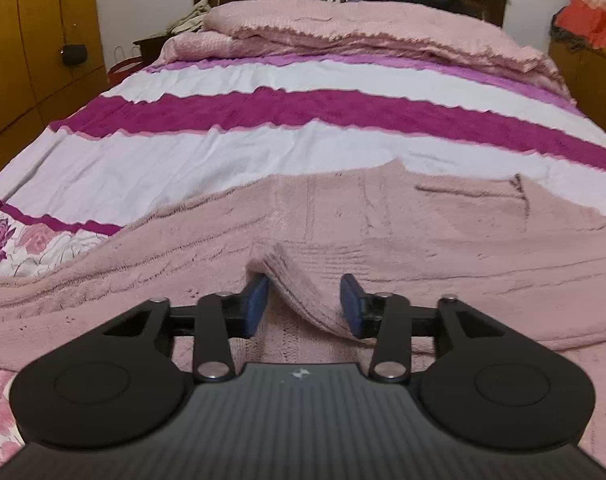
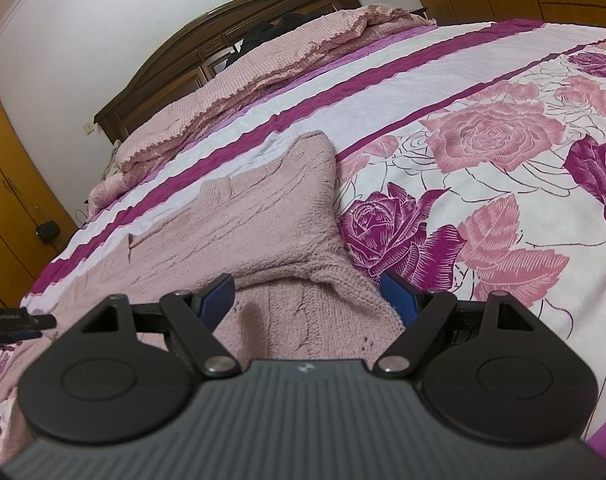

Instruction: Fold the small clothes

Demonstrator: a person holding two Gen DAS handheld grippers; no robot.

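Lying partly folded on the floral bedspread, our pink knit sweater has a raised fold between the spread jaws of our left gripper, whose pads do not press it. Our right gripper stands wide over a bunched sleeve. We judge more folds remain.

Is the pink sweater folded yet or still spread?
Partly folded: the pink sweater lies mostly flat on the bed, one ridged edge doubled over near the front.
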